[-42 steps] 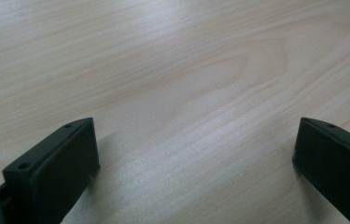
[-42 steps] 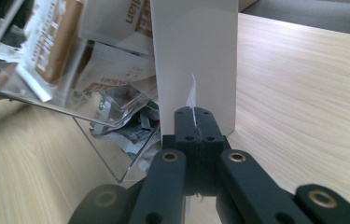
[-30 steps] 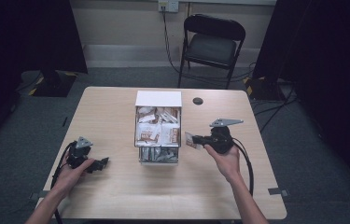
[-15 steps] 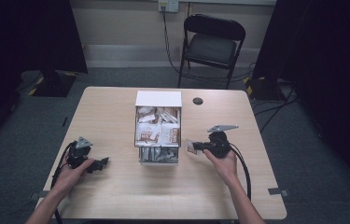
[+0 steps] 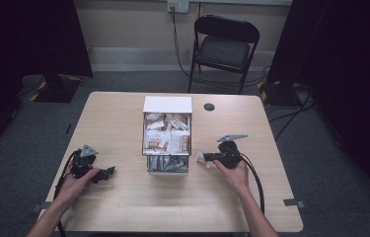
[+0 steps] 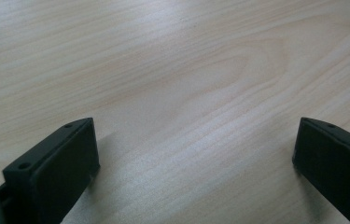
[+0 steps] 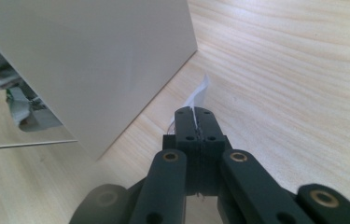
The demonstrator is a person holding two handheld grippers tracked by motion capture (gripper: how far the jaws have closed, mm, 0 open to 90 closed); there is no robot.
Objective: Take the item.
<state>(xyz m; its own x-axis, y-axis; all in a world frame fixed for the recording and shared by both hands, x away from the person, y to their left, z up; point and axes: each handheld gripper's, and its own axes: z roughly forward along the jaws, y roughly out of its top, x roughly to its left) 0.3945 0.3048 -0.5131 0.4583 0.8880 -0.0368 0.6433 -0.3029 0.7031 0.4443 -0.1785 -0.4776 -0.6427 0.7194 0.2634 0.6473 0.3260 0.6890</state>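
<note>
A white open box [image 5: 167,104] stands mid-table, full of brown-and-white packets [image 5: 166,138], with grey packets [image 5: 166,163] in its front part. My right gripper [image 5: 206,158] lies low over the table just right of the box's front corner, shut on a small white packet [image 5: 201,158]. In the right gripper view the jaws [image 7: 194,113] are pressed together with the packet's [image 7: 199,92] thin white edge sticking out beyond them, beside the box's plain wall [image 7: 93,60]. My left gripper [image 5: 109,172] rests at the table's left, open, with bare wood between its jaws [image 6: 193,140].
A small black round disc [image 5: 209,106] is set in the table behind the box. A black folding chair [image 5: 224,44] stands beyond the far edge. Cables trail from both grippers towards the near edge. Bare wood lies between the left gripper and the box.
The right gripper, with the packet in it, has come slightly nearer and lower beside the box's front right corner. The left gripper has stayed put.
</note>
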